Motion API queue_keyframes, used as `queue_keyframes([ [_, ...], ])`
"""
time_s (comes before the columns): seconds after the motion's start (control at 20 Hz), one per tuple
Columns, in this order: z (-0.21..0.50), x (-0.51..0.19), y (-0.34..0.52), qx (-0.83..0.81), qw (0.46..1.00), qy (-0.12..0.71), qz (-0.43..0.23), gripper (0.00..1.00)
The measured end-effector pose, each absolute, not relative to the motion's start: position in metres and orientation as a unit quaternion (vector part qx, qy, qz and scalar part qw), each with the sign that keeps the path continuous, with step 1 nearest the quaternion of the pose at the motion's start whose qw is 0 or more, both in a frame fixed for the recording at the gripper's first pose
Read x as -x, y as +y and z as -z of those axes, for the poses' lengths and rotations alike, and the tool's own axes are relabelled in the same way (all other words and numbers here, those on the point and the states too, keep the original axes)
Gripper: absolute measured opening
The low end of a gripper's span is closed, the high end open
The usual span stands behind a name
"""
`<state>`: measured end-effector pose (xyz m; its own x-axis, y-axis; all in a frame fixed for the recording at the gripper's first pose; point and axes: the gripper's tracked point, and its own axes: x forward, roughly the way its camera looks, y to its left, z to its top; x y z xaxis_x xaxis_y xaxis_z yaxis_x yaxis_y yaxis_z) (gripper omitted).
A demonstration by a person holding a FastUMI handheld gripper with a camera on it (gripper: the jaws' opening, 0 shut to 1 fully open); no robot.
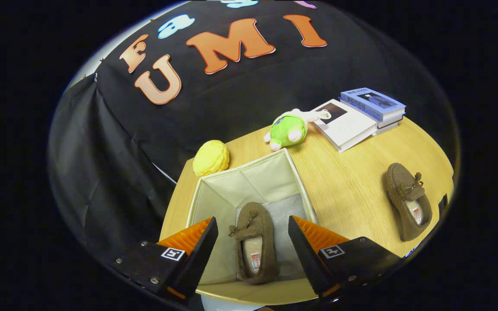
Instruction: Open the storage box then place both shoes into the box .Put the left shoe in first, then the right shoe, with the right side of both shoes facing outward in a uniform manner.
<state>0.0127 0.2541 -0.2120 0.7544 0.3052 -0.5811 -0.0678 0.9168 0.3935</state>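
An open cream fabric storage box point(249, 177) stands on the wooden table point(344, 181) right below me. One brown slipper-style shoe point(254, 242) lies flat on the box's grey floor, toe pointing away from me. My gripper point(253, 242) hovers above the box, open, its fingers wide apart on either side of that shoe and not touching it. The second brown shoe point(407, 201) rests on the table well to the right of the box, toe also pointing away.
A yellow round plush point(211, 157) sits by the box's far left corner. A green and white plush toy point(291, 128) lies just behind the box. Two books point(361, 116) are stacked at the far right, near the black cloth wall.
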Motion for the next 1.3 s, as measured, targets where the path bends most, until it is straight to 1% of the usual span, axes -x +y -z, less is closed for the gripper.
queue_keyframes([
  [0.15, 0.2, -0.015, 0.221, -0.177, 0.925, 0.32, -0.099, 0.97],
  [0.4, 0.209, -0.019, 0.129, -0.128, 0.941, 0.31, -0.051, 0.98],
  [0.8, 0.252, -0.007, -0.007, -0.097, 0.935, 0.339, 0.03, 0.98],
  [1.0, 0.276, 0.005, -0.047, -0.087, 0.927, 0.36, 0.055, 0.99],
  [1.3, 0.319, 0.016, -0.074, -0.079, 0.911, 0.399, 0.068, 0.98],
])
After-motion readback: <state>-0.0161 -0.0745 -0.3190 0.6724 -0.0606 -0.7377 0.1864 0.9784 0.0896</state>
